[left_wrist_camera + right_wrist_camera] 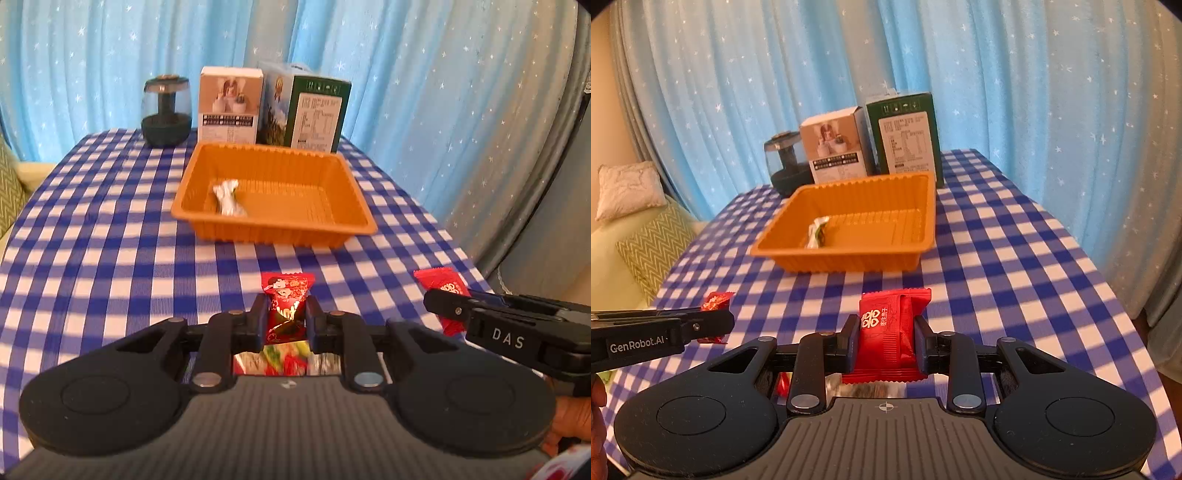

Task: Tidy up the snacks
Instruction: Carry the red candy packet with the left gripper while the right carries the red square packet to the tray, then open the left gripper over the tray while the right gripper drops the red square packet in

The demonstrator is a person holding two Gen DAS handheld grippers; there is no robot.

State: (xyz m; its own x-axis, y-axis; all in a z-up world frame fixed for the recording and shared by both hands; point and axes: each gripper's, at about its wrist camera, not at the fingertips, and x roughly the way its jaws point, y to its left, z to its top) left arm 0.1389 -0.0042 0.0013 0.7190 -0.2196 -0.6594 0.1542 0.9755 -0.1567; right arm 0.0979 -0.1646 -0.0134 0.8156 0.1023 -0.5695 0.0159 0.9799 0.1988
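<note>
Tilting downward over the checked tablecloth (110, 240), the left gripper (286, 317) pinches a crinkly red candy (286, 295); the right gripper (886, 332) clamps a glossy red packet (892, 328) below the ribbed orange tray (857, 254).

A table covered with a blue-and-white checked cloth (110, 229) filled the middle of both views. Directly on it, toward upper centre, sat an orange tray (221, 225). Just behind it stood a white box (229, 107), a green box (317, 114) and, at upper left, a dark glass jar (167, 110).
</note>
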